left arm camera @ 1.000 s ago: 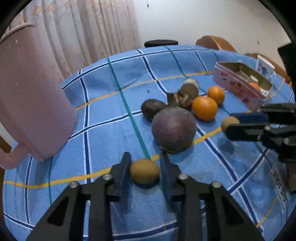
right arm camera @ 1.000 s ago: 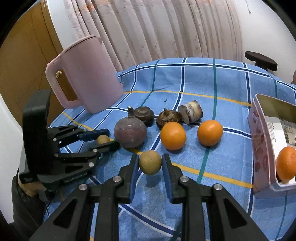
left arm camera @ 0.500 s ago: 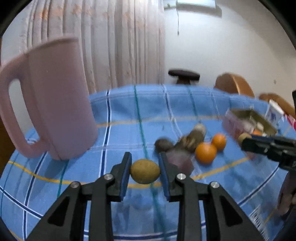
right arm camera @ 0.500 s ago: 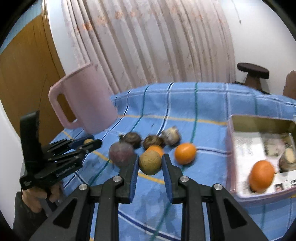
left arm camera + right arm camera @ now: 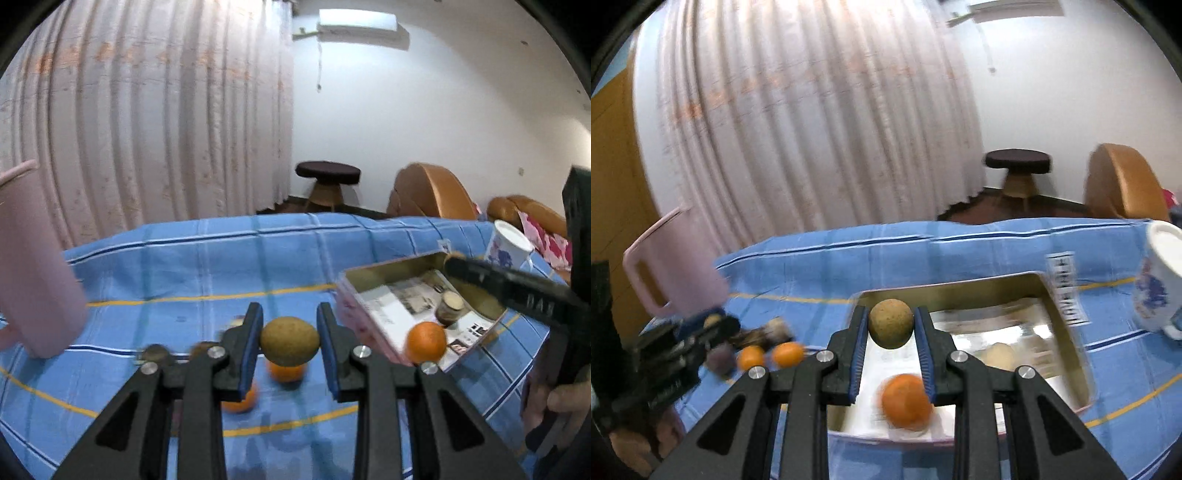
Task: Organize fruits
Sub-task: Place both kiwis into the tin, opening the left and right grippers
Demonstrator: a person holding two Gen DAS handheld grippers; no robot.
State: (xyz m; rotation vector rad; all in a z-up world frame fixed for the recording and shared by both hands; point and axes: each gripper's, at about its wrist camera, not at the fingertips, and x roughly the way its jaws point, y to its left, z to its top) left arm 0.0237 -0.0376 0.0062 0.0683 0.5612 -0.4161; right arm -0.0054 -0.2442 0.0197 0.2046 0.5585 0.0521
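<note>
While pinched on a brown-green fruit, left jaws hold it clear of the desk, long axis lying across the jaws, pads pressed to its two ends. Right jaws likewise clamped on a second brown fruit, rounder, carried above the open tin.

Left gripper: fruit hangs over two loose oranges on the blue checked cloth; tin lies ahead and to the right, well apart from these jaws. Right gripper: fruit already over the tin's near end, lined floor directly below. Right hand clearly the nearer to the drop; likely first to release, straight down. Left needs a sweep rightward across the cloth before any release.

Inside tin: one orange, blurred, plus a pale lump further back, not identifiable. Paper lining printed, text too smeared to read. White label on the cloth beside the tin, characters illegible. Lettering on the right gripper's arm in the left view, unreadable.

Further out: dark fruits and two oranges left on the cloth, pink jug, white floral mug, curtain, stool.
</note>
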